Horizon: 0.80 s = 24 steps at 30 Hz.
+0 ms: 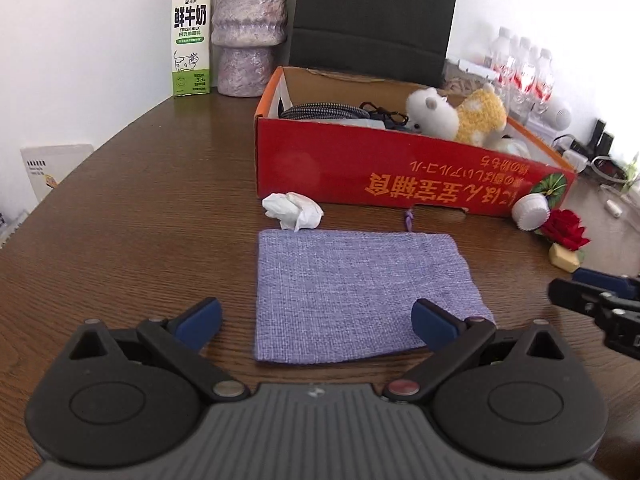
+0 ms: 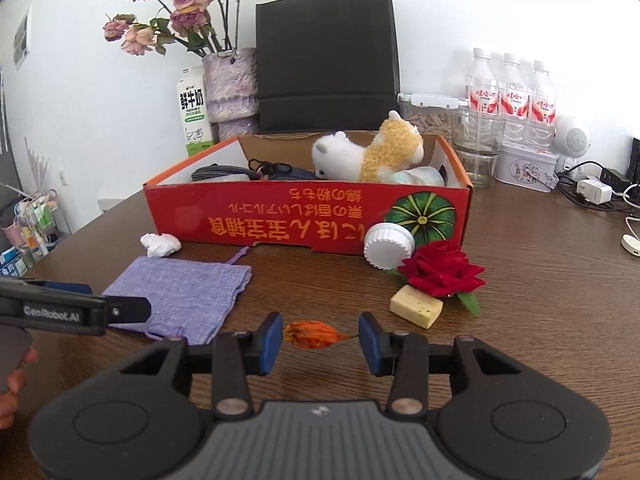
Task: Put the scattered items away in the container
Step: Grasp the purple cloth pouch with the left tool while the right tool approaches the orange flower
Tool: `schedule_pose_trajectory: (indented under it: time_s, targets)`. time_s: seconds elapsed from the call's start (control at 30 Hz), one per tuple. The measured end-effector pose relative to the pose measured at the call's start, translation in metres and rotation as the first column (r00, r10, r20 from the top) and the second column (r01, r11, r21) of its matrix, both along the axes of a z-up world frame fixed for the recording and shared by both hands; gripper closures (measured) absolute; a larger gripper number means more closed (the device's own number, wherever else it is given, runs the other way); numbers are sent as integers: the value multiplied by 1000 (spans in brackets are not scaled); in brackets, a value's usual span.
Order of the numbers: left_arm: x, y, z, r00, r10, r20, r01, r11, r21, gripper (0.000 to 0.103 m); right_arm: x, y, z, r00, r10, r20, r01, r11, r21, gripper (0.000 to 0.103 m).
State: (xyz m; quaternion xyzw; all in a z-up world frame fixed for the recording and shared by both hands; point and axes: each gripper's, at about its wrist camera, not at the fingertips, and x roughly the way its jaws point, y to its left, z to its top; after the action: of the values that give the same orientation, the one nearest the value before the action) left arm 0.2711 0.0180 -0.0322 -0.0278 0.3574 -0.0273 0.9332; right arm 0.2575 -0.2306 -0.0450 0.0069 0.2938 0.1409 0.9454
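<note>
Container: red cardboard box (image 2: 308, 212) at back of brown wooden table (image 2: 540, 300), open top, already holds white-and-yellow plush toy (image 2: 368, 154) and cables.
Scattered: purple woven pouch (image 1: 356, 296), crumpled white tissue (image 1: 294, 210), white ribbed cap (image 2: 388, 246), red rose (image 2: 442, 268), yellow soap block (image 2: 416, 306), all on table in front of box.
Right gripper (image 2: 320, 340): jaws part-closed around orange dried flower (image 2: 314, 335); left pad touches, right pad not visibly pressing, likely lining up a pinch.
Left gripper (image 1: 316, 320): jaws wide, empty, over pouch's near edge, probably next pick.
</note>
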Motion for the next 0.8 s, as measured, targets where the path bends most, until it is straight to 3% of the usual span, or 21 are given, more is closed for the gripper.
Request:
schedule_pose_trajectory:
  time_s: [0.13, 0.4, 0.6, 0.73, 0.8]
  targets:
    - [4, -12, -4, 1000, -12, 10, 11, 997, 74, 0, -1, -3, 1, 1000, 11, 4, -11, 1000, 8, 62]
    - [1, -15, -6, 999, -21, 28, 19, 997, 75, 2, -7, -4, 4, 999, 30, 20, -30, 999, 21, 62]
    - [-9, -26, -3, 996, -54, 72, 49, 996, 74, 36, -11, -4, 5, 999, 33, 30, -34, 999, 19, 62]
    - [-16, -38, -1, 990, -108, 93, 102, 992, 69, 83, -13, -3, 5, 999, 36, 36, -37, 999, 14, 62]
    - [-20, -43, 0, 987, -127, 97, 119, 990, 77, 89, -13, -2, 5, 999, 34, 38, -34, 999, 8, 62]
